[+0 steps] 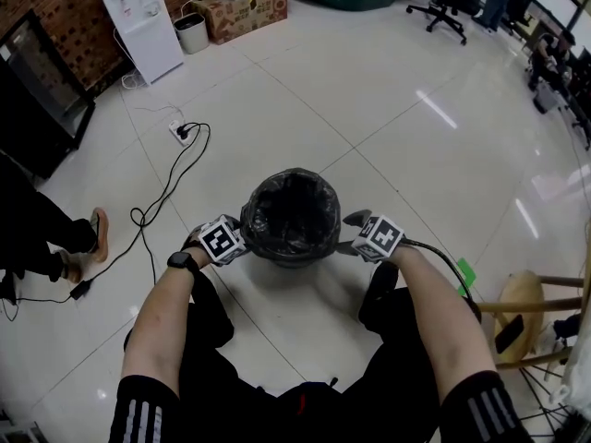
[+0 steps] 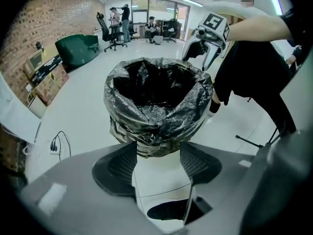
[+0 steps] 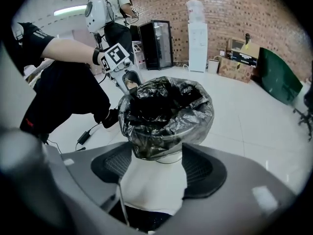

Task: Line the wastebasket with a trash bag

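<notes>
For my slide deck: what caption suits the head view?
Bag lines the wastebasket, folded over its rim; left gripper and right gripper, both open, flank it.

Wastebasket (image 1: 292,257) on floor, centre, trash bag (image 1: 291,209) in it, folded over rim. Left gripper (image 1: 238,239) just left of it, right gripper (image 1: 352,234) just right. Power strip (image 1: 180,133) behind-left, water dispenser (image 1: 143,21) far back left, stool (image 1: 519,303) right.

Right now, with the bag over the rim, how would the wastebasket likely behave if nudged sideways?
The wastebasket looks small and holds only the trash bag, so probably light; on the glossy tile floor it would likely slide rather than tip. The bag is crinkled thin film, likely floppy, so a tug might pull it off the rim.
</notes>
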Demonstrator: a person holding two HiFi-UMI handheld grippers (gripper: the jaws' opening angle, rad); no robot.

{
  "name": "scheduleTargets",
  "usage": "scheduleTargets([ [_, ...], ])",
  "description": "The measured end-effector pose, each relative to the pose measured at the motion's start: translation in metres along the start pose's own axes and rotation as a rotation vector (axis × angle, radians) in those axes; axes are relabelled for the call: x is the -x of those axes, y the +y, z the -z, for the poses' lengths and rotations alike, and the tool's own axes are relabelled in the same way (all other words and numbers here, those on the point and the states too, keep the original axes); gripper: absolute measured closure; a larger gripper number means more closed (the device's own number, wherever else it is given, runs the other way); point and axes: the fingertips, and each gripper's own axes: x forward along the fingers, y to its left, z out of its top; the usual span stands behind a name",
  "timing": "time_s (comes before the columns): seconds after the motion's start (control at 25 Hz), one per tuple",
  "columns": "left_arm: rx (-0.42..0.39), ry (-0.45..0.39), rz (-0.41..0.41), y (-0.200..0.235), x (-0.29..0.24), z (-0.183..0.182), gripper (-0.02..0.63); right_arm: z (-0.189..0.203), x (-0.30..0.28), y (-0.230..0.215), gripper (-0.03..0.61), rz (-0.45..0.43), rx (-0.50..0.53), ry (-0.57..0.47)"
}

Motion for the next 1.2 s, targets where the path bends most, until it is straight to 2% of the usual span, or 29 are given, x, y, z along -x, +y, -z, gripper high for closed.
scheduleTargets([
  [0.16,-0.043,-0.016,0.022,0.000,-0.014,-0.007,0.334,-0.004,-0.018,0.002,0.250,-0.028,-0.004,-0.012],
  [0.36,-0.076,0.038,0.002,0.008,-0.033,-0.002,0.319,0.002,-0.033,-0.010,0.250,-0.015,-0.002,0.006],
  [0.56,-0.068,0.052,-0.004,0.013,-0.046,-0.002,0.319,0.016,-0.050,-0.019,0.250,-0.002,0.032,0.066],
  [1.0,-0.038,0.092,-0.012,0.005,-0.062,0.008,0.314,0.021,-0.061,-0.014,0.250,0.016,0.015,0.080],
  [1.2,-0.063,0.085,-0.038,0.004,-0.066,0.002,0.313,0.023,-0.068,-0.014,0.245,0.040,0.029,0.098],
])
